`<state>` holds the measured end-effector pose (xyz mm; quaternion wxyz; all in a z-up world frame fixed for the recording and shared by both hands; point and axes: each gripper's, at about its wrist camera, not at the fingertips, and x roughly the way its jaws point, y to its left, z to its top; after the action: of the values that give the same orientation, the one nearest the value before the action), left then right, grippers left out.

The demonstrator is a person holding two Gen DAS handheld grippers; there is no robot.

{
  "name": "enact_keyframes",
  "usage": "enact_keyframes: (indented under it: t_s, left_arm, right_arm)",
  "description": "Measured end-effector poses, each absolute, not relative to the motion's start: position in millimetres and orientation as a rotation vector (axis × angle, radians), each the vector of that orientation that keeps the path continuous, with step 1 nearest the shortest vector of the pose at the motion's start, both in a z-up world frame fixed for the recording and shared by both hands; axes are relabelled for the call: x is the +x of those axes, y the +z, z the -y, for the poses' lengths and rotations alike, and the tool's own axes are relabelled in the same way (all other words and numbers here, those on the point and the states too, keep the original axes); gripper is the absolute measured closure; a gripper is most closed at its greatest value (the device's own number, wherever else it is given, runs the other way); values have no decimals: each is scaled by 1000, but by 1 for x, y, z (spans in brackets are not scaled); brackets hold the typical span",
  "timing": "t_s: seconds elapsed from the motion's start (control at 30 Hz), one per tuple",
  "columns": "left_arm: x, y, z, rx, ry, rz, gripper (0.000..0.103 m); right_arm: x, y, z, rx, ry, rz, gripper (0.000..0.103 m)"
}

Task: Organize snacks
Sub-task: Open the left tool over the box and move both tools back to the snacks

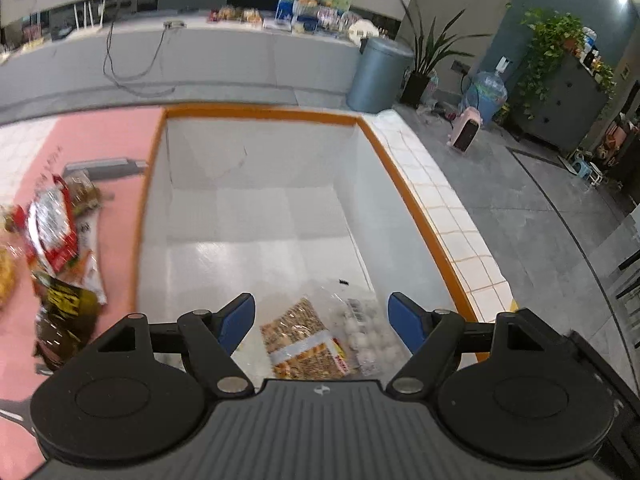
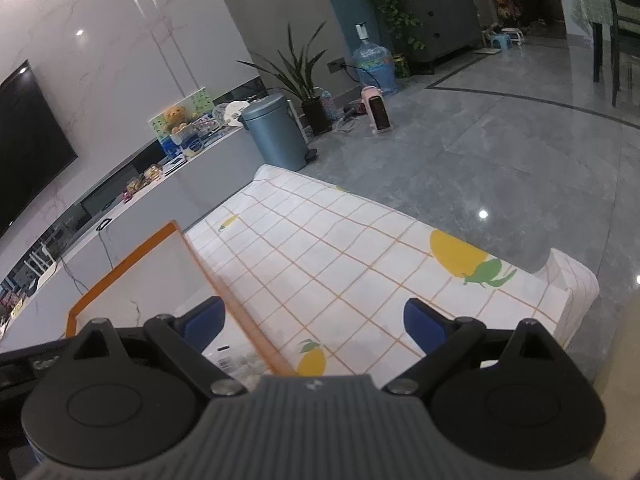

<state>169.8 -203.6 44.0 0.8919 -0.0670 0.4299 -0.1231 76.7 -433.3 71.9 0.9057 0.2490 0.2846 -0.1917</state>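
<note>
1. The left gripper (image 1: 322, 316) hangs over a white box with an orange rim (image 1: 404, 196), its blue fingers spread wide and pressing on nothing
2. Below and between those fingers, on the box floor at the near end, lie two snack packs touching each other: a brown patterned packet (image 1: 304, 340) and a clear bag of small white pieces (image 1: 366, 334) just to its right
3. Left of the box, on a pink mat (image 1: 116, 148), sits a heap of loose snack bags (image 1: 60, 248), red, black and yellow ones among them, blurred
4. The right gripper (image 2: 314, 322) hovers over the checked tablecloth with lemon prints (image 2: 360, 248), beside the box's orange edge; its jaws stand wide apart and empty
5. In the right wrist view, a corner of the clear bag shows inside the box, just past the left finger
</note>
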Motion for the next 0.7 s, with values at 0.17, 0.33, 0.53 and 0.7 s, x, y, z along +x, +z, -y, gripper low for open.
enact_keyframes:
  t_s: [0.17, 0.33, 0.53, 0.7]
  left_arm:
    - [153, 63, 179, -146, -299, -797, 3]
    - [137, 83, 144, -188, -358, -766, 3]
    - [116, 101, 78, -220, -250, -731, 3]
    - [103, 107, 31, -219, -133, -713, 3]
  right_arm:
    - [80, 78, 417, 475, -324, -564, 9]
    - [81, 82, 406, 508, -243, -543, 9]
    - [84, 90, 374, 499, -104, -527, 10]
    - [83, 104, 334, 478, 80, -496, 10]
